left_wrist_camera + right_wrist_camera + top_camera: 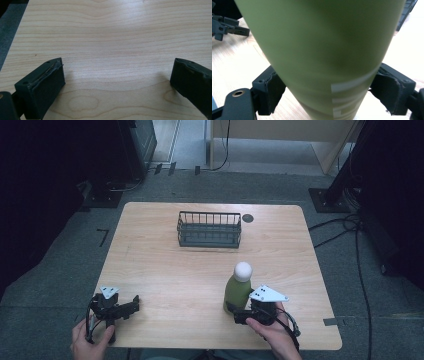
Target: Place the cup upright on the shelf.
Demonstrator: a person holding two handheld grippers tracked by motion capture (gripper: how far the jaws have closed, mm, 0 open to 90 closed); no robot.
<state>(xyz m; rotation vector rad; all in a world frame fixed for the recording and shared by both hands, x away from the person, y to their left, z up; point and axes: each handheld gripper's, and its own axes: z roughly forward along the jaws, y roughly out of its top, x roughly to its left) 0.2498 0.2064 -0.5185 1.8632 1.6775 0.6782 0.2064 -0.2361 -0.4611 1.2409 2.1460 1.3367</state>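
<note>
The green bottle [238, 292] with the white cap [243, 271] is standing upright on the table [165, 275], right in front of your right gripper [239, 312], and you are clamping it low on its body: in the right gripper view the bottle [319, 57] is sitting between the two black pads [270, 92], which are pressing on its sides just above the pale printed marks. Your right hand [272, 332] is wrapping the gripper from behind, under the grey three-cornered plate [268, 294].

Well beyond the bottle, toward the far edge of the table, a dark wire basket [209, 229] is sitting, with a small dark round spot [247, 218] just beside its right end.

Off to the left of the bottle, well apart from it, your left gripper [135, 304] is resting near the table's near edge in your left hand [92, 342] (its jaws are standing wide apart). In the left gripper view the pads [47, 85] are framing bare wood [112, 50].
</note>
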